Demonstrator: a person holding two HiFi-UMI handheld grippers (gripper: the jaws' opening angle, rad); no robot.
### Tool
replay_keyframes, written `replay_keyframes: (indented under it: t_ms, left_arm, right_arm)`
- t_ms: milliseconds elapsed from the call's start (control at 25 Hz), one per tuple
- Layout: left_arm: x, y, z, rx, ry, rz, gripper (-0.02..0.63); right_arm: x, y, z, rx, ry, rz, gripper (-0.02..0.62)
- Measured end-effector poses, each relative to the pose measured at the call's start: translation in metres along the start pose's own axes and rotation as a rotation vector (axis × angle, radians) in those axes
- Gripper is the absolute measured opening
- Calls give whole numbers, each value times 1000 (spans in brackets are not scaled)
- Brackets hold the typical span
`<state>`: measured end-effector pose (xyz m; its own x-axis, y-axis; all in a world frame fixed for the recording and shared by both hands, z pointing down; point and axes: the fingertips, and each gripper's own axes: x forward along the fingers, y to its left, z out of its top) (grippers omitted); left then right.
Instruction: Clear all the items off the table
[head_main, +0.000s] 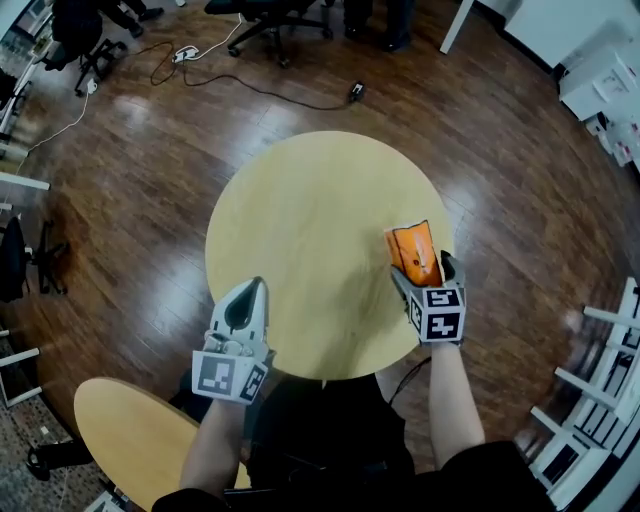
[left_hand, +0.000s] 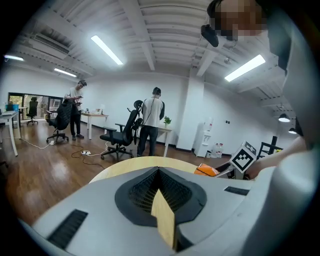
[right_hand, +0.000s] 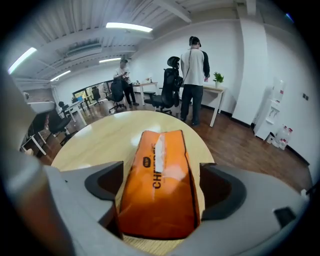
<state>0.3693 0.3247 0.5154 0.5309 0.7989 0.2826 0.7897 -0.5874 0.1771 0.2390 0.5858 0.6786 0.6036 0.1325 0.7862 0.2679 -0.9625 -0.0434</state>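
- The step in hand, I judge, is the pick-up of the glossy orange plastic packet (head_main: 414, 250), the only item I see on the round, pale wooden tabletop (head_main: 300, 210).
- The packet lies flat near the tabletop's right edge, on my side.
- My right tongs (head_main: 420, 272) stand wide, one jaw on each side of its near end, pads not pressing.
- My left tongs (head_main: 255, 288) are closed on nothing (idle at the near-left rim).
- Its long axis runs away from me, in line with the right tongs.
- Next: close across the narrow width, gently (the film looks slick), then lift clear.
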Motion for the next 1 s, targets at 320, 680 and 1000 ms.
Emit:
replay_keyframes:
  t_ms: [320,680,1000]
  left_arm:
    - [21,-7,-17,14,51,7,0]
    - [31,-13,-8,-56,3,45,0]
    - [-16,-1,45,-59,-194,210,0]
  right_arm:
    - [32,1,-22,3,149,14,482]
    - [15,3,-4,-41,103,63,430]
    - [-17,11,70,-177,-50,140,430]
